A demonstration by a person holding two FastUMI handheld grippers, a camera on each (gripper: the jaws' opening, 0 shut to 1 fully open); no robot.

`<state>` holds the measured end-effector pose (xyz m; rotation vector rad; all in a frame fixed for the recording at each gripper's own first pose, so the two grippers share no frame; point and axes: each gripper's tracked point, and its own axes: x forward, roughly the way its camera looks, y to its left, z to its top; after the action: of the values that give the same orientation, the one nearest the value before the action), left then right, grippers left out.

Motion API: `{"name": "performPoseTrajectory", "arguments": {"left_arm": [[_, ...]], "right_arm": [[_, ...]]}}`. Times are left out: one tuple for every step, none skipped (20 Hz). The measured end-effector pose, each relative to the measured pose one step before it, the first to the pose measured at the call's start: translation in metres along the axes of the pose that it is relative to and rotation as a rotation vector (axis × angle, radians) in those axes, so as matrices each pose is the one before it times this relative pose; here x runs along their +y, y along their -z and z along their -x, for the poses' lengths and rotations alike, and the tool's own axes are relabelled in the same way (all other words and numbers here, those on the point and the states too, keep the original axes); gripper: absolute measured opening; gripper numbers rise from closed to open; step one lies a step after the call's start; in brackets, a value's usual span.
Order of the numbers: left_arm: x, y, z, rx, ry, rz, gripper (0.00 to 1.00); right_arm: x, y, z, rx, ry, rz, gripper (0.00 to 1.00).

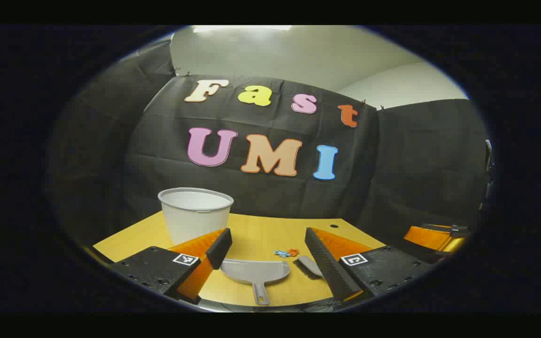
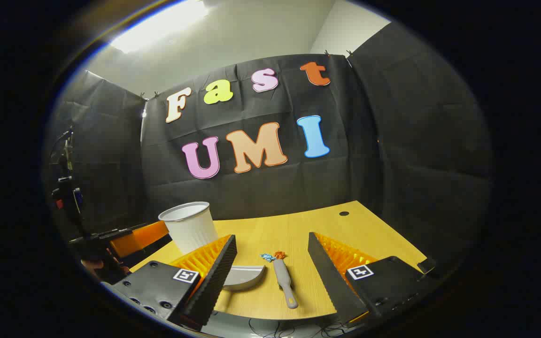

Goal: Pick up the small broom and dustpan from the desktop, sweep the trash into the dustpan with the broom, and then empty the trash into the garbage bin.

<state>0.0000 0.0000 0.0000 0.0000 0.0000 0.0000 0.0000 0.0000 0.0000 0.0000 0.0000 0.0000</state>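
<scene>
A grey dustpan (image 1: pixel 255 272) lies flat on the wooden desk (image 1: pixel 270 230), its handle toward me, between the fingers of my open left gripper (image 1: pixel 266 241) and below them. To its right lies the small grey broom (image 1: pixel 309 265), partly hidden by my right finger. Blue and orange trash scraps (image 1: pixel 286 253) sit just beyond both. In the right gripper view the broom (image 2: pixel 284 281) lies between the fingers of my open right gripper (image 2: pixel 271 244), with the scraps (image 2: pixel 274 256) at its brush end and the dustpan (image 2: pixel 243 278) to its left. The white garbage bin (image 1: pixel 195 213) stands at the back left.
The bin (image 2: pixel 189 226) stands upright on the desk (image 2: pixel 298 225) close to the far edge. A small dark hole (image 2: pixel 343 213) marks the desk's back right. My left gripper's orange and black body (image 2: pixel 125 244) appears at the left of the right gripper view.
</scene>
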Motion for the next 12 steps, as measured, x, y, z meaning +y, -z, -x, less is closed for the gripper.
{"name": "performPoseTrajectory", "arguments": {"left_arm": [[0.00190,0.00335,-0.00019,0.00931,0.00011,0.00474,0.94],[0.00188,0.00267,-0.00034,0.00747,0.00038,0.00519,0.94],[0.00174,0.00257,-0.00016,0.00713,-0.00072,0.00234,0.94],[0.00342,0.00244,0.00047,0.00703,-0.00409,-0.00072,0.94],[0.00315,0.00274,-0.00006,0.01151,-0.00424,-0.00303,0.94],[0.00193,0.00110,-0.00054,0.00475,0.00014,-0.00086,0.94],[0.00047,0.00226,-0.00170,0.00048,0.00635,0.00202,0.94],[0.00000,0.00333,-0.00195,0.00573,0.00556,0.00450,0.94],[0.00121,0.00773,-0.00194,0.01624,-0.00018,0.00592,0.94],[-0.00087,0.00688,-0.00114,0.02466,0.00442,0.00668,0.94],[-0.00098,0.00389,0.00042,0.01197,0.00369,0.00519,0.94],[-0.00063,0.00020,0.00007,0.00266,0.00076,0.00355,0.94]], "right_arm": [[0.00200,0.00059,-0.00095,0.00564,-0.00052,-0.00186,0.98],[0.00202,0.00111,-0.00181,0.00250,-0.00132,-0.00253,0.98],[0.00295,0.00067,-0.00178,0.00149,-0.00326,-0.00184,0.98],[0.00383,0.00295,-0.00074,0.00759,-0.00611,-0.00425,0.98],[0.00466,0.00522,-0.00242,0.02190,-0.01374,-0.01254,0.99],[0.00273,0.00388,-0.00121,0.01521,-0.00890,-0.00634,0.98],[-0.00083,0.00217,-0.00166,0.01009,0.00394,-0.00036,0.95],[-0.00396,0.00189,0.00021,0.01037,0.00968,0.00094,0.99],[-0.00256,0.00191,-0.00117,0.00902,0.00667,-0.00039,0.99],[-0.00052,0.00209,0.00043,0.00340,0.00617,-0.00393,0.99],[-0.00089,-0.00057,0.00071,-0.00280,0.00390,-0.00747,0.99],[-0.00137,-0.00073,0.00031,-0.00376,0.00377,-0.00823,0.98]]}}
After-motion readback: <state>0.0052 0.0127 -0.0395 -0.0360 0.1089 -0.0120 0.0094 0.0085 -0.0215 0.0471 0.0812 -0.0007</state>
